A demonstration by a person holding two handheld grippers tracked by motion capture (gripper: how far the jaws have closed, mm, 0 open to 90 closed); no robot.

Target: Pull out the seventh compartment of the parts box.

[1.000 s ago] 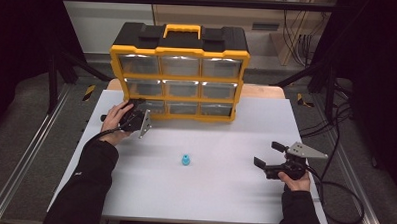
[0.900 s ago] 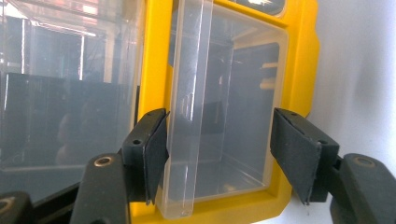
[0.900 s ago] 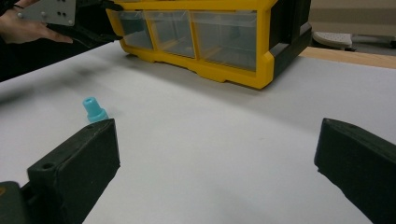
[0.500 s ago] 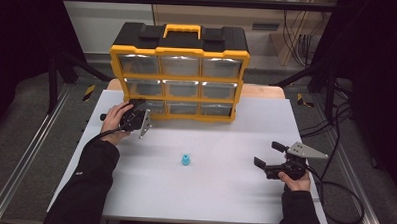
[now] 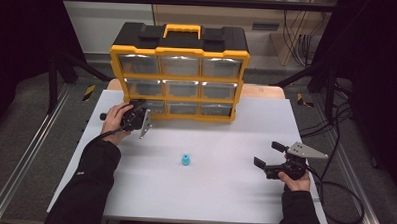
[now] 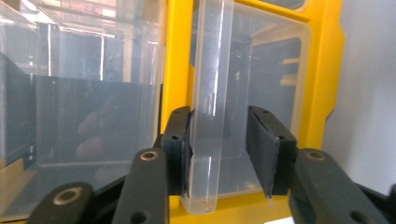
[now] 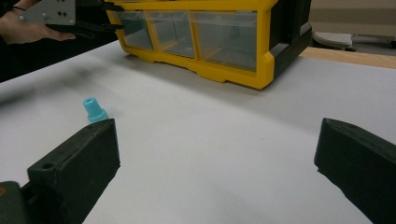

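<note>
My left gripper (image 5: 138, 121) sits at the bottom-left corner of the yellow organizer (image 5: 180, 74), and its jaws have just been closing around the clear pull tab (image 6: 211, 107) of the bottom-left drawer (image 6: 261, 102). In the left gripper view the tab stands upright between the two jaws: one pad lies right against the tab's side, while the other stands a little clear of it with a visible gap, so I read the jaws as not yet clamped. The drawer front sits straight ahead of the jaws, flush in its yellow frame. My right gripper (image 5: 275, 157) is well apart from the organizer, low over the white tabletop (image 5: 223, 193), with its jaws wide apart and nothing between them. From the right gripper view, a small blue cap (image 7: 95, 110) stands on the tabletop just beyond the left-hand jaw, outside the gap, and the organizer lies farther ahead.
</note>
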